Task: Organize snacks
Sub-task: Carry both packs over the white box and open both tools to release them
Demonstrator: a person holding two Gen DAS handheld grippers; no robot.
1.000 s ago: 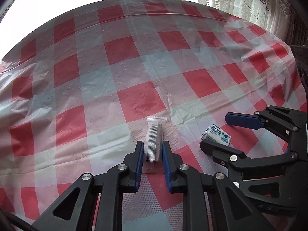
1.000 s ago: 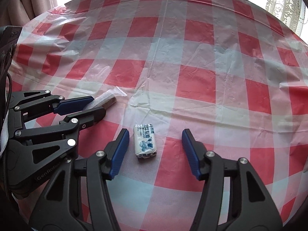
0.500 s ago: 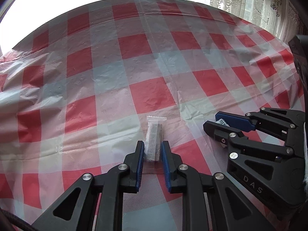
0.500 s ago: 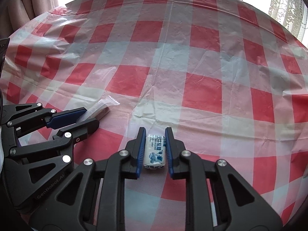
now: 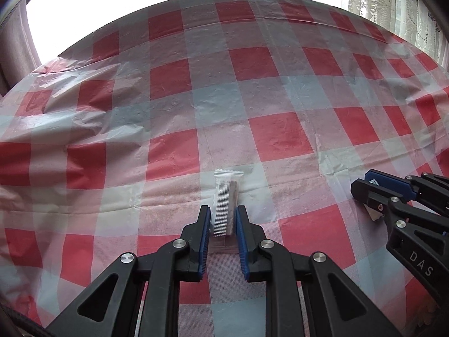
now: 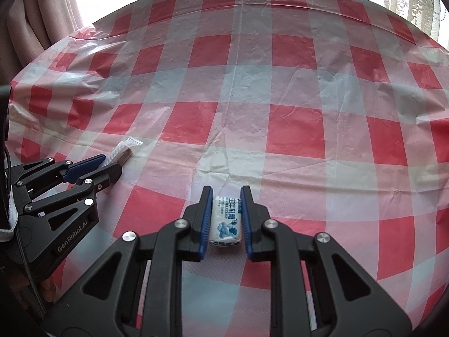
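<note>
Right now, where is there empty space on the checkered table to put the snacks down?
The checkered tablecloth is bare beyond both snacks, out to the far edge by the curtains, and to the right of the white candy. It is crowded only near you, where the left gripper clamps the clear-wrapped bar beside the right gripper.

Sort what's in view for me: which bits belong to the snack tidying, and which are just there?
Job:
clear-wrapped bar in left tongs
white-and-blue candy in right tongs

Just there:
checked tablecloth
lace curtain
pink curtain
</note>
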